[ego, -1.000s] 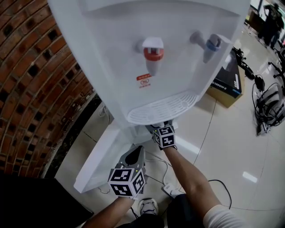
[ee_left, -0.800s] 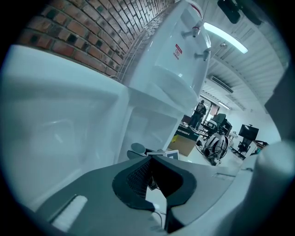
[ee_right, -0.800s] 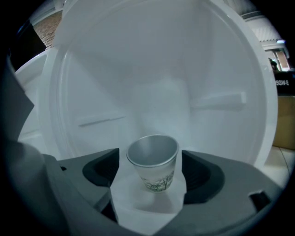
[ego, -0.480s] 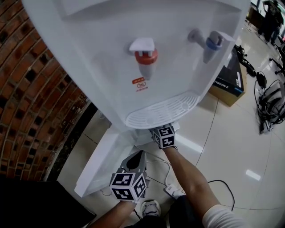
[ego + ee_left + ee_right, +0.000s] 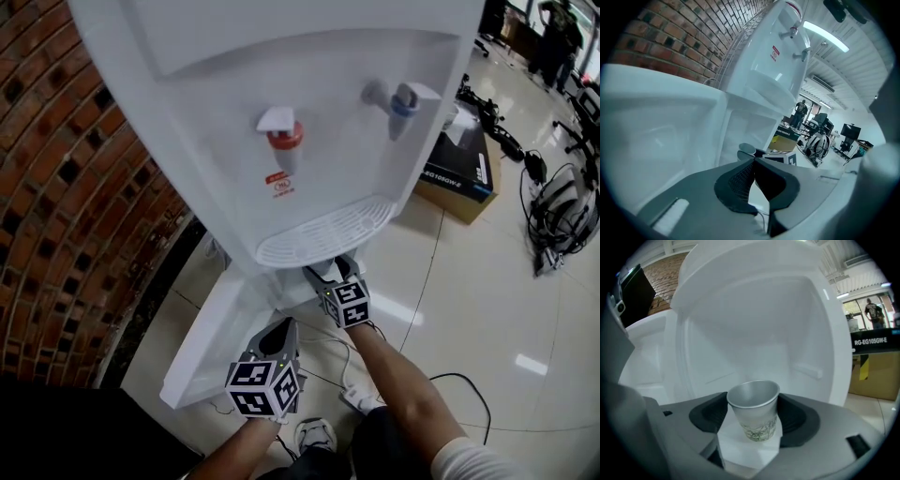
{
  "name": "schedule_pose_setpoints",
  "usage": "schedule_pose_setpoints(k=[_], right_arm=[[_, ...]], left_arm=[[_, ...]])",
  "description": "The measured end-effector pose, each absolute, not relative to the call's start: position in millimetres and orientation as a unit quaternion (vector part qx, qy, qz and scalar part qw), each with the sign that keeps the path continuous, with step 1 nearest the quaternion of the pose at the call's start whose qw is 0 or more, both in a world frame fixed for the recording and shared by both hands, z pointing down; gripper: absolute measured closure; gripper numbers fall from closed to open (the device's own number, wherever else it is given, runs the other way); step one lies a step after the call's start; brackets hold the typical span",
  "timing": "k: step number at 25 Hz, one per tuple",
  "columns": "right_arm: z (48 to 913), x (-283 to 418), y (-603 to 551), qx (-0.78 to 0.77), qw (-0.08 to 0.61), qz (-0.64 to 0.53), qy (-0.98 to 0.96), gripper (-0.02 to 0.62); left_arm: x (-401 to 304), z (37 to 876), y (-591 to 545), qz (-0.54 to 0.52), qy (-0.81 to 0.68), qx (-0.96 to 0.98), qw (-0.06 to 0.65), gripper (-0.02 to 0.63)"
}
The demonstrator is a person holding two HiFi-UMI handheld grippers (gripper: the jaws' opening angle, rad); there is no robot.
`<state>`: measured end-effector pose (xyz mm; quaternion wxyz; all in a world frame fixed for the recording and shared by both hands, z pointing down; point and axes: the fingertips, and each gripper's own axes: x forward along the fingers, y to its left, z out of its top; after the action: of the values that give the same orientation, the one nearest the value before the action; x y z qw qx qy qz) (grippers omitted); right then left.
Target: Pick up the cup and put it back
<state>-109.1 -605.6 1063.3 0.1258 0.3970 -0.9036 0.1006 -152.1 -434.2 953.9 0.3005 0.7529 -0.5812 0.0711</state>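
Observation:
A small paper cup (image 5: 753, 416) with a green plant print stands upright between the pads of my right gripper (image 5: 753, 420), which press on both its sides. These jaws have just been closing on it. Behind it is the white lower compartment (image 5: 754, 324) of the water dispenser (image 5: 281, 94). In the head view my right gripper (image 5: 325, 274) sits just below the drip tray (image 5: 323, 234), and the cup is hidden there. My left gripper (image 5: 277, 334) hangs lower and to the left. In its own view the left gripper (image 5: 753, 161) has its pads together with nothing between them.
The compartment's white door (image 5: 211, 342) stands open to the left. A brick wall (image 5: 66, 187) runs along the left. A cardboard box (image 5: 455, 169), cables (image 5: 558, 211) and a power strip (image 5: 356, 398) lie on the tiled floor. A person (image 5: 553, 37) stands far off.
My right gripper has drawn back a little from under the drip tray, so more of its jaws show. The left gripper has kept its place. The head camera has shifted slightly.

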Motion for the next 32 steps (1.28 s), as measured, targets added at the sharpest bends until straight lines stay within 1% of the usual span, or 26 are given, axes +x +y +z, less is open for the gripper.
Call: schedule_pose_setpoints(k=[5,11,16,22,27,32], right_arm=[[1021,-82,-566,0.404,0.128,0.124,-0.897,0.265],[923,-52,-504,0.393,0.143,0.144,-0.897,0.265],[819,-28,-448,0.374,0.155,0.144,-0.903,0.267],[675,7,-381,0.361,0.14,0.136,-0.912,0.267],[569,43,-317,0.362,0.127,0.123,-0.915,0.267],[483,76,-263,0.365,0.104,0.107,-0.919,0.268]], left_arm=[[-170,923,-424,0.091,-0.596,0.734,0.312,0.606],[-150,829,-393,0.11,-0.599,0.727,0.317,0.606],[-131,739,-349,0.098,-0.613,0.709,0.334,0.606],[-113,636,-284,0.089,-0.632,0.686,0.35,0.606],[-89,552,-234,0.093,-0.629,0.695,0.336,0.606],[-79,475,-187,0.058,-0.644,0.695,0.315,0.606]])
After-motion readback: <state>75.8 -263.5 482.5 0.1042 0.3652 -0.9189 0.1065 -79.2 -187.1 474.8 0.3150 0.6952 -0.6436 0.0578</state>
